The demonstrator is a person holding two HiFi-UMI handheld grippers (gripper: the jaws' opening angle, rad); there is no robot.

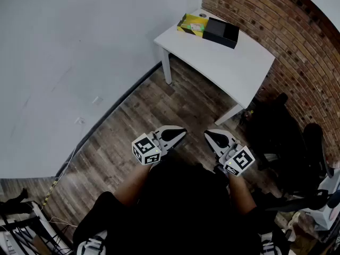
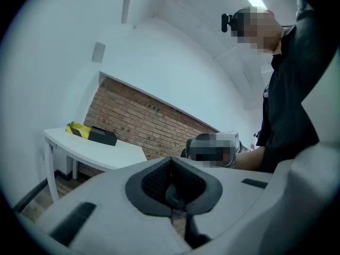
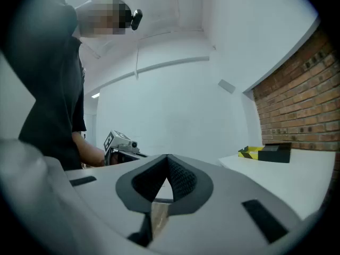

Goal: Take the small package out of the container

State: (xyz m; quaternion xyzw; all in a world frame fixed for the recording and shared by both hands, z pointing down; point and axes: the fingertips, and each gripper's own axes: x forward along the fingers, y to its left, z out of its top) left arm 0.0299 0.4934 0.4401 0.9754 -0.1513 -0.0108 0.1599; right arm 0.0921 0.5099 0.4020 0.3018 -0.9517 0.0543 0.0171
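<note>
Resting on white table (image 1: 234,62): black box (image 1: 220,32) beside yellow box (image 1: 191,24).

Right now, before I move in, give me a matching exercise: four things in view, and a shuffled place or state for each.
1 yellow box
2 black box
3 table
4 right tool

A shut, nothing in it
B white, beside the brick wall
C at the table's end corner
D on the table, next to the yellow one

Pairs: 1-C, 2-D, 3-B, 4-A
</note>
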